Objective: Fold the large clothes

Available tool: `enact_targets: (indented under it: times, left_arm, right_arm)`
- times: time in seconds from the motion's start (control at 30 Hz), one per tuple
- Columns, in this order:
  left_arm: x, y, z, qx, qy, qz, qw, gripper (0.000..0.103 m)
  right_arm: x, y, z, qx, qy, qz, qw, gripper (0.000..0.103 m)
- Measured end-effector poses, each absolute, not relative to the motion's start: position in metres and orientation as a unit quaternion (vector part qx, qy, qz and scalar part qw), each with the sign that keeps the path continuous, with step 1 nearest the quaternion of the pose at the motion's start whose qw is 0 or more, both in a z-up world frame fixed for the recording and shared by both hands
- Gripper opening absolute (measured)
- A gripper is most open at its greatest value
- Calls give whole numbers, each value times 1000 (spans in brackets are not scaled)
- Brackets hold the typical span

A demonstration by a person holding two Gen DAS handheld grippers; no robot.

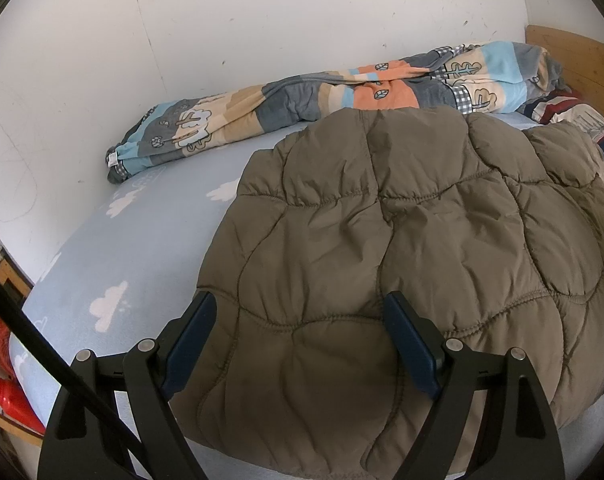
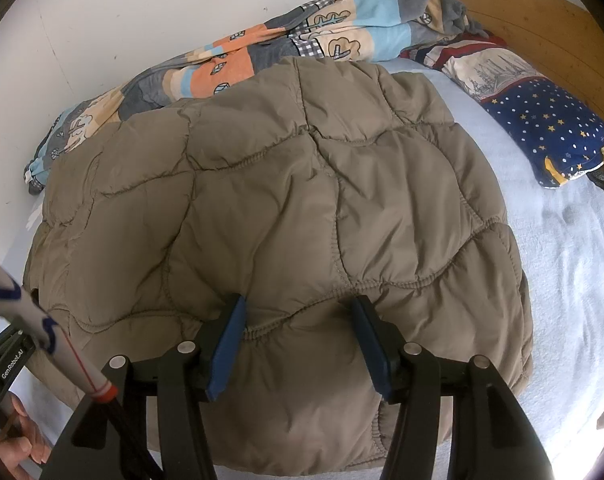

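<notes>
Nearest you, your left gripper point(image 1: 300, 336) stands with its 2 blue pads wide apart, clear of the fabric. Your right gripper point(image 2: 300, 344) is also parted, narrower, pads not pressing. Only the right wrist view shows your hand point(image 2: 14, 444) at the lower left gripping the other handle, whose black mount reads "GenRobot.AI" point(image 2: 12, 364); a white, red-banded rod point(image 2: 54, 340) crosses beside it. The quilted olive-brown jacket point(image 1: 402, 240) lies folded on the pale blue cloud-print sheet point(image 1: 114, 256), directly beneath both grippers. Beyond it, a patchwork duvet point(image 1: 302, 96) is bunched along the white wall point(image 1: 222, 12). The right view alone fully shows the star-print pillow point(image 2: 542, 120) against the wooden headboard point(image 2: 542, 20).
</notes>
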State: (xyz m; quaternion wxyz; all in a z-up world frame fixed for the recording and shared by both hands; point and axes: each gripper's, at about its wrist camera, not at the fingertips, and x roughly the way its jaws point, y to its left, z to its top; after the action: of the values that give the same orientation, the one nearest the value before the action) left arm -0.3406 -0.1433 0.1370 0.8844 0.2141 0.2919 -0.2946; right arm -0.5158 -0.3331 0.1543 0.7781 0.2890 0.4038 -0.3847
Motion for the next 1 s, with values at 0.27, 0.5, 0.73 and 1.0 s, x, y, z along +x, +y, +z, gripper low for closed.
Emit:
enact_targets:
  times: [0.27,0.5,0.73,1.0]
  left_arm:
    - [-329,-140,136,197,306,-294,884,85]
    - [-295,-157,176,160,306,-310,886,85]
    - [-242,-219,176,192,350,-323,858,85]
    - [-209,-262,132,244,424,-316,813,85]
  right_arm:
    - [-524,-337,165,309,387,-380,781,61]
    - [-525,-364,198,286,346,-412,793,61]
    - [-508,-438,203,283,349,-433,781,65]
    - [-473,-486,157,306,419,-411,750,68]
